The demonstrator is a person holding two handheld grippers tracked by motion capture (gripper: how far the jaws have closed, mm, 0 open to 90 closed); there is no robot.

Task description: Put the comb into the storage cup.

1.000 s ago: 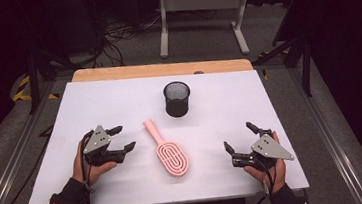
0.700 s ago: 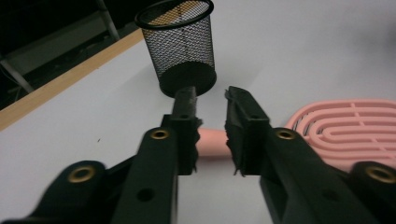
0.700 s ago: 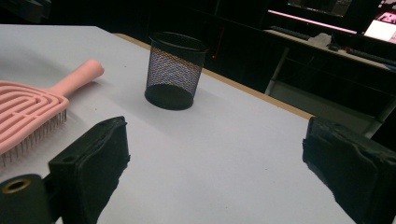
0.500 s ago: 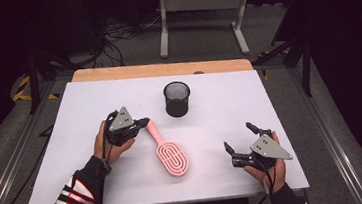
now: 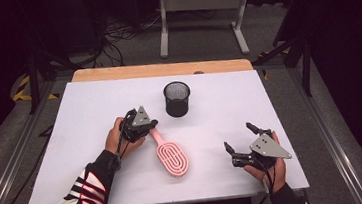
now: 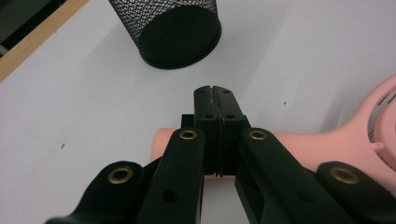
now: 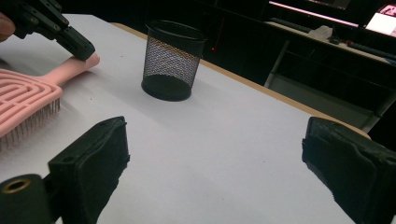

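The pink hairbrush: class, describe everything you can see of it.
The pink hairbrush looks like plastic, with an oval head of looped vents and a straight handle. It lies flat on the white table, bristles down, handle pointing toward the mesh cup. The left gripper, fingers together, sits over the handle's end; whether it presses on it is unclear.

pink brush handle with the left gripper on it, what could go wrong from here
1. The left gripper has its jaws together over the very end of the pink brush handle, so a lift may let the heavier head sag or slip out.
2. The mesh cup stands close beyond the handle; a swing forward could knock it over.
3. The right gripper sits open and apart, so it offers no support to the brush.
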